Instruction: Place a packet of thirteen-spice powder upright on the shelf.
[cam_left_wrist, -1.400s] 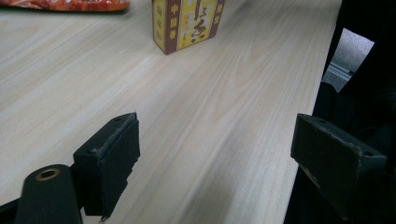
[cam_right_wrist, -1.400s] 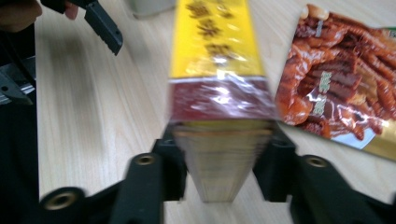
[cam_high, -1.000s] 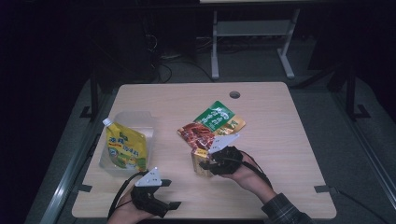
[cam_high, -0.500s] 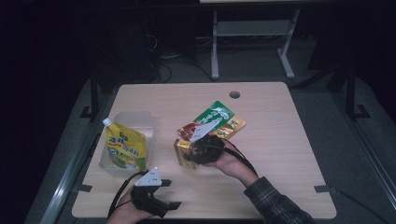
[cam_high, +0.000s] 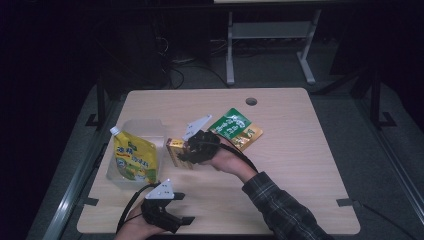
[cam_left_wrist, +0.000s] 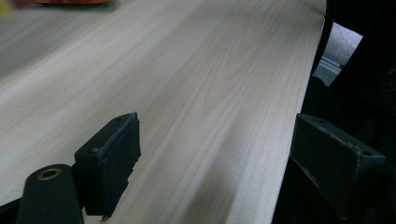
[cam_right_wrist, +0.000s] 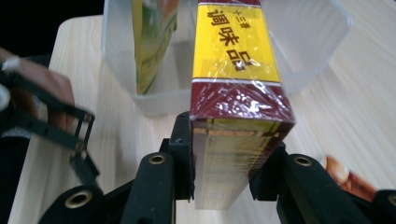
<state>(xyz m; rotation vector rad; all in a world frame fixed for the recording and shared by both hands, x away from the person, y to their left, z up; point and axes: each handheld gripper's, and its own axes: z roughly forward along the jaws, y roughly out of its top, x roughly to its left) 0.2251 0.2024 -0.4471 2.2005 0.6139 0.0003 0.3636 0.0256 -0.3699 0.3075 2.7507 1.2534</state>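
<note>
Two black jaws of the right gripper (cam_right_wrist: 224, 154) clamp a yellow-and-maroon seasoning box (cam_right_wrist: 236, 74) wrapped in clear film, held above the wooden table (cam_high: 300, 165) just beside the clear plastic container (cam_high: 145, 131), where a yellow spouted pouch (cam_high: 132, 157) leans. In the high view the box (cam_high: 175, 148) sits between that container and a green-and-gold packet (cam_high: 235, 127) lying flat behind the right hand (cam_high: 225, 161). The left gripper (cam_left_wrist: 215, 154) rests near the table's front edge, well apart from the others, its jaws spread wide with nothing between them.
</note>
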